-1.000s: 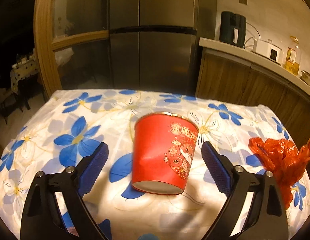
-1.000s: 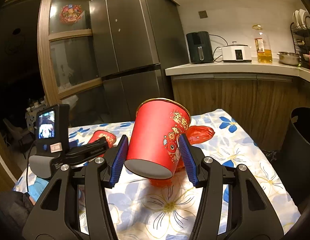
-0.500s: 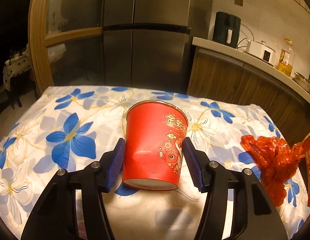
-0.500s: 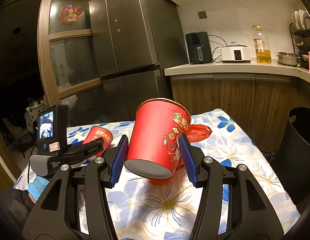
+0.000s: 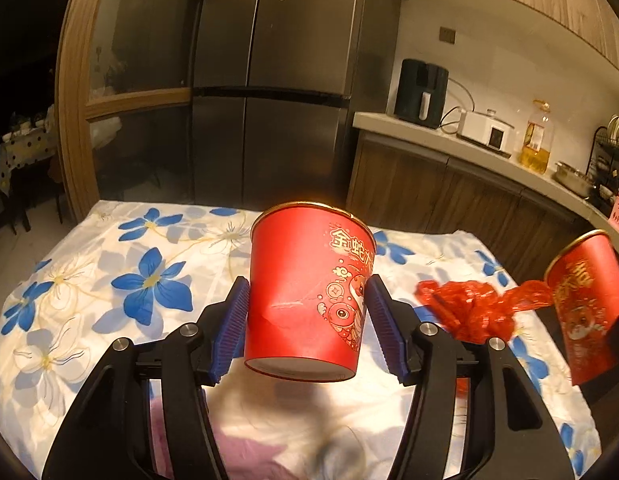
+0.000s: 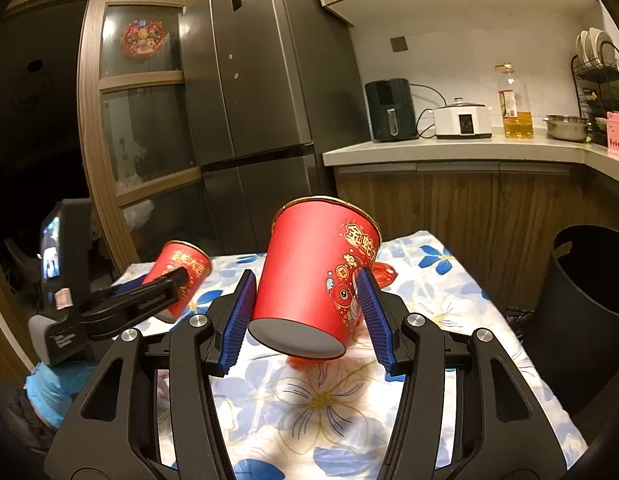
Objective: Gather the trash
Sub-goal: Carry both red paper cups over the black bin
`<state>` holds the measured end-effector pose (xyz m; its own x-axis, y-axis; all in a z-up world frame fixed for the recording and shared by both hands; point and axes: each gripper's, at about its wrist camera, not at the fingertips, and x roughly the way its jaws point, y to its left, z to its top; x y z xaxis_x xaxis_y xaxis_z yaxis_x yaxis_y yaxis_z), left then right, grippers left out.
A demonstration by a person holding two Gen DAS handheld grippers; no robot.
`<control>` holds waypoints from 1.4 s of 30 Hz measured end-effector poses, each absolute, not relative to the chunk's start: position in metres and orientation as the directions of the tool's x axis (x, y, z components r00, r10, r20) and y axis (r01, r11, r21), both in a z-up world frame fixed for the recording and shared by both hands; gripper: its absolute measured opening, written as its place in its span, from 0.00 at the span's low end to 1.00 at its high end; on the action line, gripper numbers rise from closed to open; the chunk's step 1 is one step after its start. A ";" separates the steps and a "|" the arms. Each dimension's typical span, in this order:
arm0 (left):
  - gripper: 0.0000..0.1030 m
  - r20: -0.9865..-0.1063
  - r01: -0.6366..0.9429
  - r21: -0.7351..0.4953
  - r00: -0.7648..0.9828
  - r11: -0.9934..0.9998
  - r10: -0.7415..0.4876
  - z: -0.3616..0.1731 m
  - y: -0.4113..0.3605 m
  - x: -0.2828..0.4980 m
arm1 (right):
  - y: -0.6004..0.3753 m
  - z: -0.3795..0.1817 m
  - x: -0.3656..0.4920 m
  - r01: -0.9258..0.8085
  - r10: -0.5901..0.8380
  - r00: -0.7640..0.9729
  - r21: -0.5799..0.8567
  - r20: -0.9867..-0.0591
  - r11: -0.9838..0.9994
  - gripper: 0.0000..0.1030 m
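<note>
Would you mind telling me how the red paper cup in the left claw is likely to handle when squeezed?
The red paper cup looks thin and crushable: its wall is creased near the left claw. It is probably light, since it hangs clear of the table. Its taper may let it slip downward.

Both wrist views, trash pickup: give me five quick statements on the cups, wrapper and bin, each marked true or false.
1. Each gripper holds a red cup. True: the left gripper is shut on the left cup, the right gripper on the right cup.
2. The left cup stands on the tablecloth. False: it is lifted clear of the tablecloth, with its base in the air.
3. A crumpled red wrapper lies on the cloth. True: the wrapper lies between the two cups in the left wrist view.
4. The bin sits on the table. False: the bin stands on the floor beside it.
5. The right cup is upside down. False: its gold rim is on top, tilted away.
</note>
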<state>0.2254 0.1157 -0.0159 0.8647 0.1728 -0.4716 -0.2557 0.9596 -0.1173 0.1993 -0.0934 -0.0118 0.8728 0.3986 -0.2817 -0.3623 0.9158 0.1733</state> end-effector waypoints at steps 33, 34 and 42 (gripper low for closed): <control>0.57 -0.330 0.020 -0.102 0.942 0.995 -0.053 0.051 -0.062 0.190 | -0.233 0.029 0.160 -0.177 0.204 0.966 0.167 -0.160 0.970 0.50; 0.57 -0.329 0.037 -0.103 0.942 0.994 -0.069 0.052 -0.072 0.193 | -0.239 0.029 0.160 -0.168 0.195 0.968 0.167 -0.158 0.972 0.50; 0.57 -0.324 0.134 -0.080 0.933 0.988 -0.153 0.051 -0.136 0.208 | -0.291 0.034 0.161 -0.069 0.091 0.987 0.164 -0.133 0.984 0.50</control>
<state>0.2085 -0.1356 0.0514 0.9335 -0.1530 -0.3243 0.1340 0.9877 -0.0801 0.1611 -0.2913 0.0339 0.9868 0.0914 -0.1334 -0.0690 0.9841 0.1636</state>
